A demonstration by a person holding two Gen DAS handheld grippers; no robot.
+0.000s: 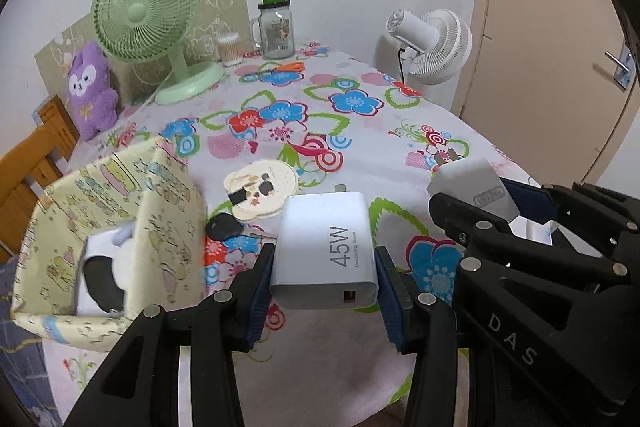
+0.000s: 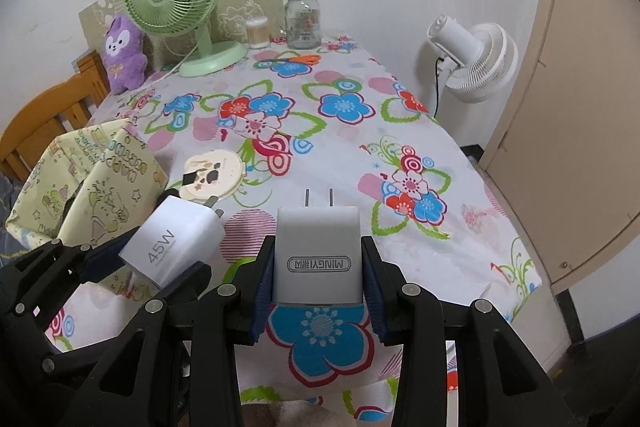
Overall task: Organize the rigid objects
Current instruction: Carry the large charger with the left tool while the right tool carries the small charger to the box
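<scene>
1. Left gripper (image 1: 324, 267) is clamped on the white 45W charger (image 1: 326, 251). We see both blue pads pressed flat on its sides, the USB port facing back at the camera and the plug end pointing away from the jaws.
2. Right gripper (image 2: 318, 259) is doing the same with the grey MINGYI charger (image 2: 318, 255): pads tight on either side, two prongs sticking out past the fingertips.
3. Both chargers sit between their jaws clear of the flowered tablecloth (image 1: 360, 131), and the two grippers are side by side, close to each other.
4. Left of the left jaws, close by, is the yellow patterned box (image 1: 120, 227), open on top, with something black and white already inside; we can't make out what.
5. Just ahead of the left jaws, between them and the box, lies a black car key (image 1: 224, 225), and right beyond it a round cream mirror-looking thing (image 1: 262, 193).
6. Far ahead of both jaws, at the back of the table: green fan (image 1: 146, 7), purple plush (image 1: 90, 87), glass jar (image 1: 276, 31). The white fan (image 1: 436, 43) stands off the table's far right corner.
</scene>
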